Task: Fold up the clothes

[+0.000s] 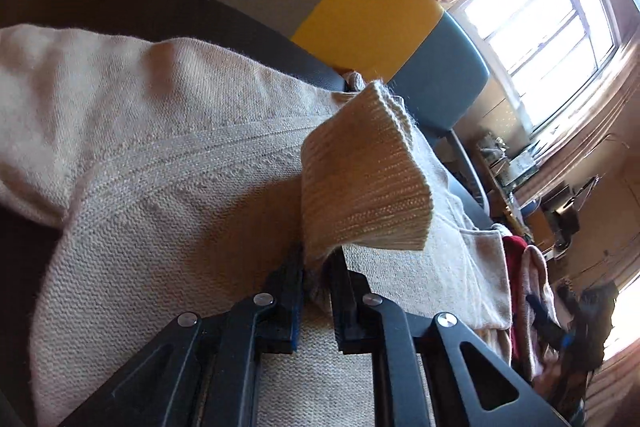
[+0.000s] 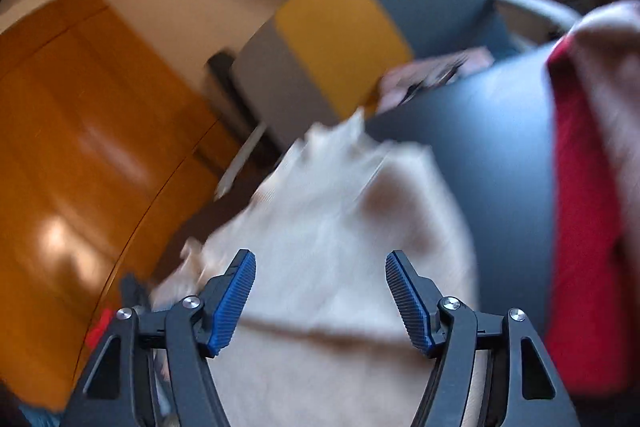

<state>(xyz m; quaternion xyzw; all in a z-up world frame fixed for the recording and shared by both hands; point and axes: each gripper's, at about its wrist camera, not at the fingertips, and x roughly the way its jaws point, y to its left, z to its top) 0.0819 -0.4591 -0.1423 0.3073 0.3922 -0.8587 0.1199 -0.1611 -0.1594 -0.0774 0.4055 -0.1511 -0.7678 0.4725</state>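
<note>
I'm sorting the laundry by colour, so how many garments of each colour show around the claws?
Cream knit garments: 1, the sweater, its ribbed cuff pinched in the left claw.
Red garments: 1, the red cloth beside the open right claw.
Pale pinkish garments: 1, the pinkish cloth lying over the red one.
Total: 3

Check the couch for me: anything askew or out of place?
Only loose laundry: a red garment lies unfolded beside the cream sweater. The left gripper pinches the sweater's ribbed cuff; the right gripper is open and holds nothing.
</note>
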